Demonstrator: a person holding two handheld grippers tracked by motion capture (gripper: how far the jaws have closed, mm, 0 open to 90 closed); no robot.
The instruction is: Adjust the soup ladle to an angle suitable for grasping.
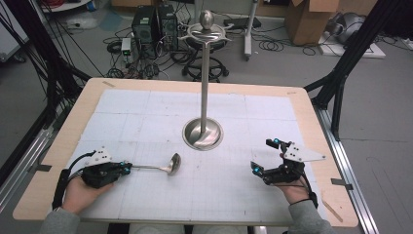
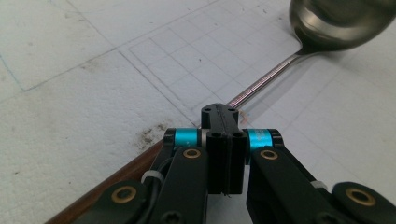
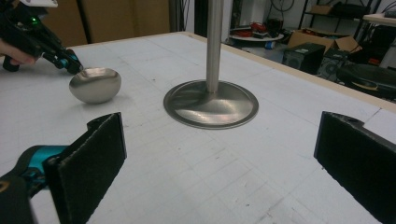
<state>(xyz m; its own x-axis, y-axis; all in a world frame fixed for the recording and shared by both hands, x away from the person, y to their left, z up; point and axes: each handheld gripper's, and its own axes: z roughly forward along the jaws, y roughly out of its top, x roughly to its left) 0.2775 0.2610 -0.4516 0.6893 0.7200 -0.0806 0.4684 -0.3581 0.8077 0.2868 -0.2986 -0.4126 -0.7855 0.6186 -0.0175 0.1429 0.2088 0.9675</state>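
My left gripper [image 2: 224,122] has its jaws pressed together on the thin handle of the steel ladle [image 2: 299,56]. The handle runs up and right to the bowl at the top edge. The ladle lies on the white gridded desk [image 2: 84,93].

The left gripper [image 1: 127,167] lies low at the near left of the worktop [image 1: 146,107], held in the left hand [image 1: 80,192], its fingers [image 2: 224,135] pressed together and pointing right. The right gripper [image 1: 264,156] sits at the near right in the right hand [image 1: 294,191], its fingers [image 3: 91,163] spread wide apart.
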